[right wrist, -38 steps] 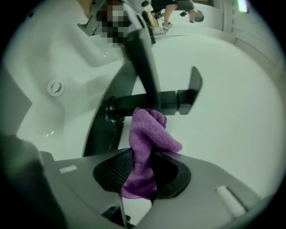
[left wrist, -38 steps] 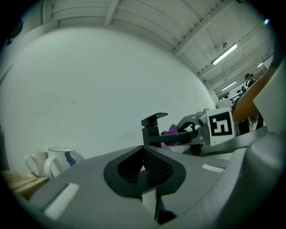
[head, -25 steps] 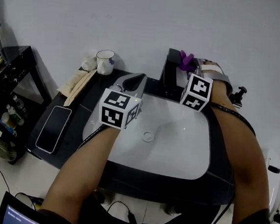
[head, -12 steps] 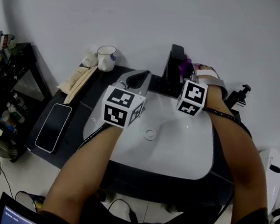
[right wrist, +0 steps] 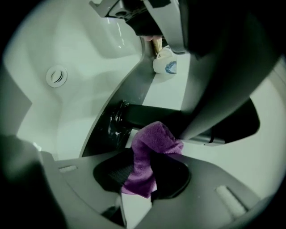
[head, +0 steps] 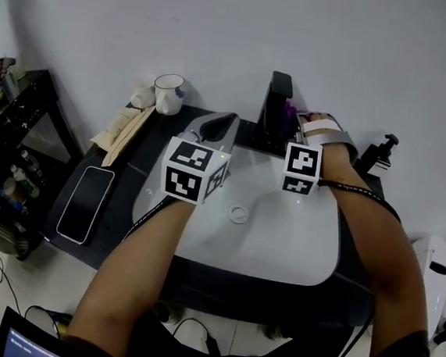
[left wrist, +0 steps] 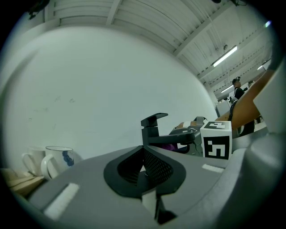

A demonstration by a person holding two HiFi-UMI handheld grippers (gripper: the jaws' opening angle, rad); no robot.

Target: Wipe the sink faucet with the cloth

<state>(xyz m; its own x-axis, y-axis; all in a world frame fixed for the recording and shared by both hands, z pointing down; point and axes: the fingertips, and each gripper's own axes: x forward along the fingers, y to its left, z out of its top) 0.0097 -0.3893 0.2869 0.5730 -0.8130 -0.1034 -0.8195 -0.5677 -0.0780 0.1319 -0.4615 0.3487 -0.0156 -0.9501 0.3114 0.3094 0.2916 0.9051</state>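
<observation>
The black faucet (head: 276,102) stands at the back rim of the white sink (head: 287,243). My right gripper (head: 296,123) is just right of the faucet, shut on a purple cloth (right wrist: 148,155). In the right gripper view the cloth presses against the black spout (right wrist: 147,114), with the drain (right wrist: 56,76) below. Only a sliver of cloth (head: 291,110) shows in the head view. My left gripper (head: 218,126) hovers over the sink's back left rim, shut and empty. The left gripper view faces the faucet (left wrist: 153,130) and the right gripper's marker cube (left wrist: 217,143).
A white mug (head: 168,95), wooden sticks (head: 123,133) and a phone (head: 85,204) lie on the dark counter left of the sink. A black shelf (head: 15,134) stands at far left. A black clamp (head: 378,152) sits right of the faucet.
My right gripper has slid down and slightly left along the faucet with the cloth, so less purple shows. The left gripper has barely moved.
</observation>
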